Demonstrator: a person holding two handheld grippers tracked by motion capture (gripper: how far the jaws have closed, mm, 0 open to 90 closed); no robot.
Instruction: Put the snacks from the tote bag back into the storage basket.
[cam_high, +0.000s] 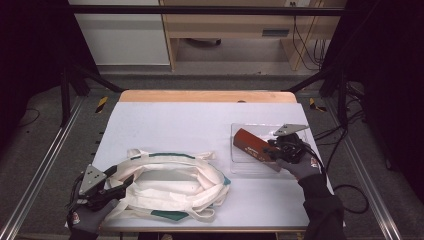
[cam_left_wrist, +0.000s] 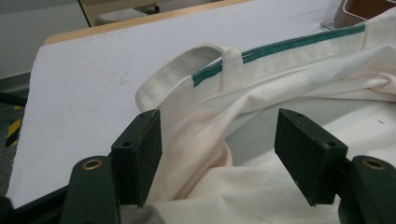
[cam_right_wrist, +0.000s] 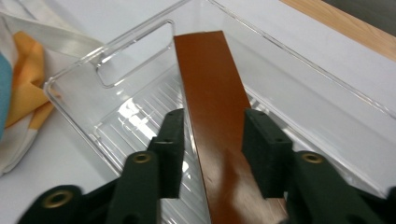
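Observation:
A cream tote bag (cam_high: 175, 182) with green trim lies flat at the table's front left. My left gripper (cam_high: 126, 183) stands open at its left end, and a fold of the bag's cloth (cam_left_wrist: 201, 140) rises between the wide-set jaws (cam_left_wrist: 219, 126) beside a handle loop. A long brown box (cam_high: 250, 142) lies slanted in a clear plastic tray (cam_high: 240, 167) at the right. My right gripper (cam_high: 272, 150) is shut on the box's near end. In the right gripper view both pads press the sides of the brown box (cam_right_wrist: 210, 74), which reaches toward the tray's handle cut-out (cam_right_wrist: 84, 63).
The white table top (cam_high: 190, 125) has a wooden strip along its far edge. Black frame rails run down both sides. A cable (cam_high: 345, 192) trails from the right gripper off the table's right edge. Orange and blue fabric (cam_right_wrist: 28, 84) lies just outside the tray.

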